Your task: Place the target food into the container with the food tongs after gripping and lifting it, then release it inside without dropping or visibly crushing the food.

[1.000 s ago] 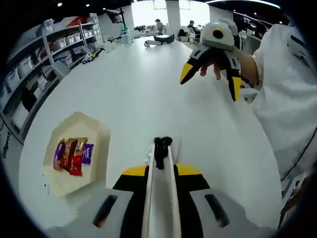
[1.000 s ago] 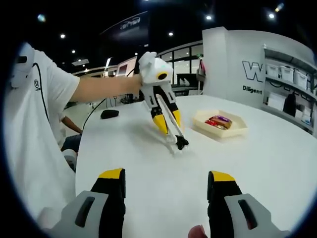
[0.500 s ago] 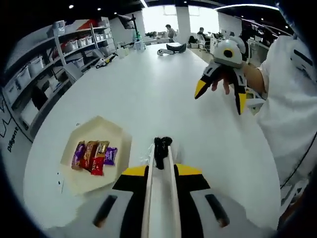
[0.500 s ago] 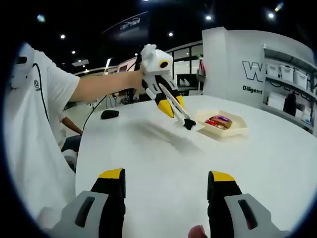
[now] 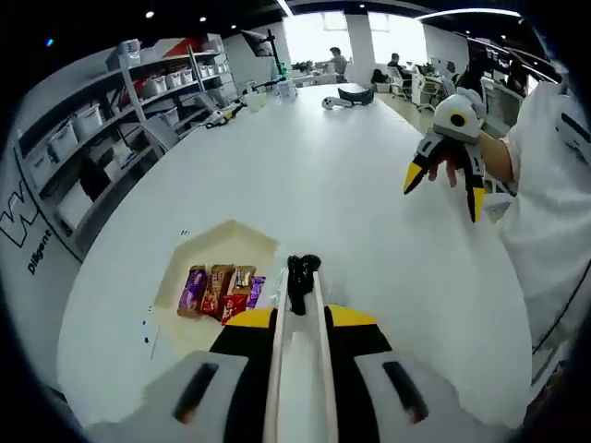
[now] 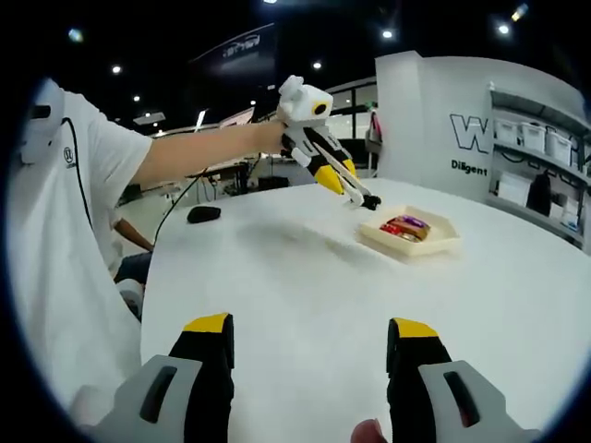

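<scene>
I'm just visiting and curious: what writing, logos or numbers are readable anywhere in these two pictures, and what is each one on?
"Diligent": small dark lettering on the white wall beside the shelves, under a large "W" whose remaining letters are cut off.
"Diligent": the same wall lettering, seen tilted in the left gripper view.
Round emblem on the person's white shirt: too small to read.
Snack wrappers in the tray: print too blurred to read.

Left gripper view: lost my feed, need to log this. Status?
Left gripper shut on tongs, hovering by tray. Right gripper open, empty, apart over table. Wrapped snacks lie in tray, none gripped. Nothing in the way.
</scene>
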{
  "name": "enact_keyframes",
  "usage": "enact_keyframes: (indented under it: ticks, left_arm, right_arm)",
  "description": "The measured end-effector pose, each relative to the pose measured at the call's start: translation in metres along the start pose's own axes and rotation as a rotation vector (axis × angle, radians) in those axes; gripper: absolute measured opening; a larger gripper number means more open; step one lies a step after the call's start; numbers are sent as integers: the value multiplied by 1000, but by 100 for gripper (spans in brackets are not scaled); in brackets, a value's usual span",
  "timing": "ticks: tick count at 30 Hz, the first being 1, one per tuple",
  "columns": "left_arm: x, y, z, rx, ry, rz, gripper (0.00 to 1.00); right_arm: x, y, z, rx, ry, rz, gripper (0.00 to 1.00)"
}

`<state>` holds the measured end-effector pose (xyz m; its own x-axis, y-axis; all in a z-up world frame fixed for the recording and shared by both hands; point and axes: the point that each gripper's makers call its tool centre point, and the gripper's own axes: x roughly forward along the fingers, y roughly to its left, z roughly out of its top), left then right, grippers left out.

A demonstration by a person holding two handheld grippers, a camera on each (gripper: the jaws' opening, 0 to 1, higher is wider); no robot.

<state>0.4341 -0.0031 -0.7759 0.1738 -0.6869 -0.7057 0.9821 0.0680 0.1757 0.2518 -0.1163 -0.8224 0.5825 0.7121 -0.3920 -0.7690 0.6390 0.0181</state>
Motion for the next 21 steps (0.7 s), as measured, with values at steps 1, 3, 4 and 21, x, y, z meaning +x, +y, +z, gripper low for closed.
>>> enact_keyframes:
  ticks: [1, 3, 4, 21]
  left_arm:
    - [1, 5, 0, -7, -1, 5, 18]
    - [3, 12, -2, -15, 4, 15, 18]
    - [5, 18, -3, -22, 6, 19, 18]
    - [38, 67, -12, -85, 57, 61, 18]
  right_arm:
    - [-1, -1, 1, 0, -2, -2, 64]
    - [-2, -2, 1, 0, -2, -5, 64]
    - [-3, -3, 1, 0, 0, -8, 64]
    - [-14, -13, 1, 4, 7, -40, 65]
